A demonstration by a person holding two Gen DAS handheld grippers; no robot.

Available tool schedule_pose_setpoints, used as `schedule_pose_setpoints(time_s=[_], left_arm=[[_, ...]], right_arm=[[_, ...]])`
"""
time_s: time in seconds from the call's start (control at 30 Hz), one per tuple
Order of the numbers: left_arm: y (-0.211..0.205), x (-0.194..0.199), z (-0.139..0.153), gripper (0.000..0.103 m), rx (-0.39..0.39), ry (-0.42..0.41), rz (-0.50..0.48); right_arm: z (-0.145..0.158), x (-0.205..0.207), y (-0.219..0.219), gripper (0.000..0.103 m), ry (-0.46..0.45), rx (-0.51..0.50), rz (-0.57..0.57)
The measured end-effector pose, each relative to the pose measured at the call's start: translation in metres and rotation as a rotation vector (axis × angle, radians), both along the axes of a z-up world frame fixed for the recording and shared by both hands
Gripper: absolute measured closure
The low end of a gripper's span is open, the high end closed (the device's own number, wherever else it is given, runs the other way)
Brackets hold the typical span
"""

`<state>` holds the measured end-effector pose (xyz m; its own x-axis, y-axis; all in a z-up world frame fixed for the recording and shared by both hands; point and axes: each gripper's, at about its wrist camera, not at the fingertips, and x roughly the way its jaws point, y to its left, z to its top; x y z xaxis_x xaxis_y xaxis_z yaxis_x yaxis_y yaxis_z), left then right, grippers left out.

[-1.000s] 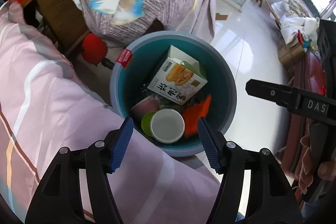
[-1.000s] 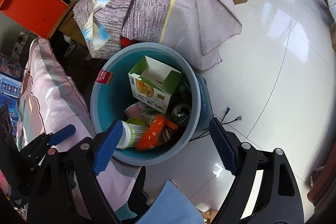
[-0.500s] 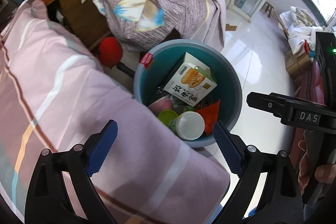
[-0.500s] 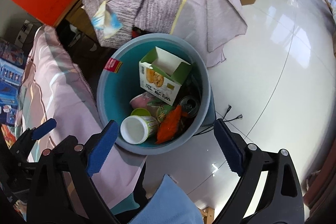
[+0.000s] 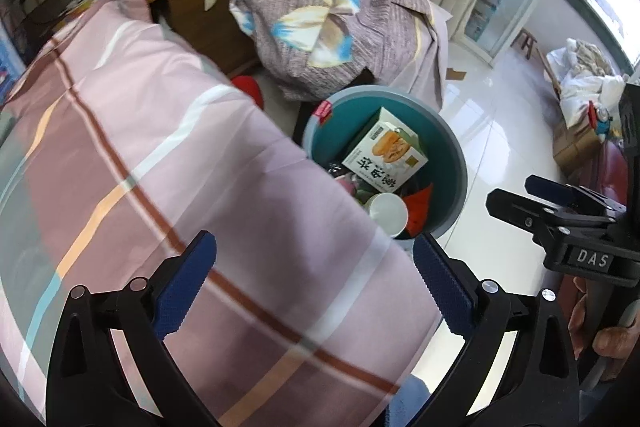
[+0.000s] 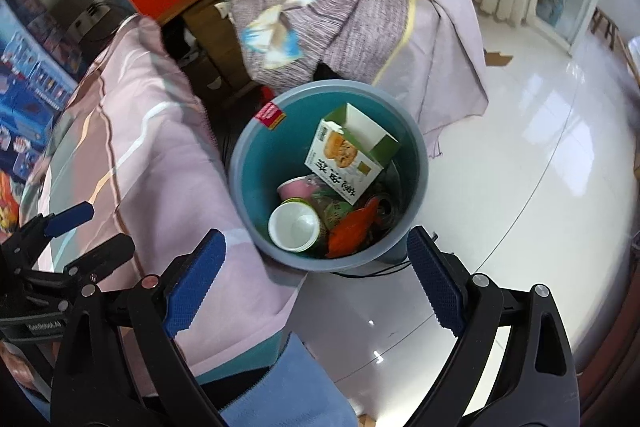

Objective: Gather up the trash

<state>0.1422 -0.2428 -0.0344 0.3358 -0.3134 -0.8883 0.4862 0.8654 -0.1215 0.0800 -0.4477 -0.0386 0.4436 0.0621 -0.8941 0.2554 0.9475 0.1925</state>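
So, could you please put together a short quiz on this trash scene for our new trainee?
1. True or false: the left tool is gripping a piece of trash.
2. Which item leans highest inside the blue bin? A) green-and-white snack box B) white paper cup C) orange wrapper
3. What lies directly beside the bin on the side away from the tiled floor?

Key: 1. False; its jaws are opening with nothing between them. 2. A. 3. The pink striped bedding.
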Motion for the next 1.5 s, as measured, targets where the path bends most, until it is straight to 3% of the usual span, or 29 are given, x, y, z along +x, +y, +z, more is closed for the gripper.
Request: schedule_pose_setpoints(time_s=[0.17, 0.67, 1.07, 1.5], left_arm=[[0.02, -0.011, 0.007, 0.004, 0.003, -0.029, 0.043], [0.069, -0.051, 0.016, 0.004, -0.034, -0.068, 0.117], [0.081, -0.081, 0.018, 0.004, -0.019, -0.083, 0.156], [0.077, -0.08, 0.011, 0.004, -0.009, -0.068, 0.162]], right_arm=[[0.013, -0.012, 0.023, 0.007, -0.019, -0.055, 0.049], [0.046, -0.053, 0.063, 0.007, -0.109, -0.101, 0.08], [0.051, -0.078, 0.071, 0.007, -0.158, -0.135, 0.102], [0.031, -0.074, 0.064, 0.007, -0.106, -0.115, 0.094]])
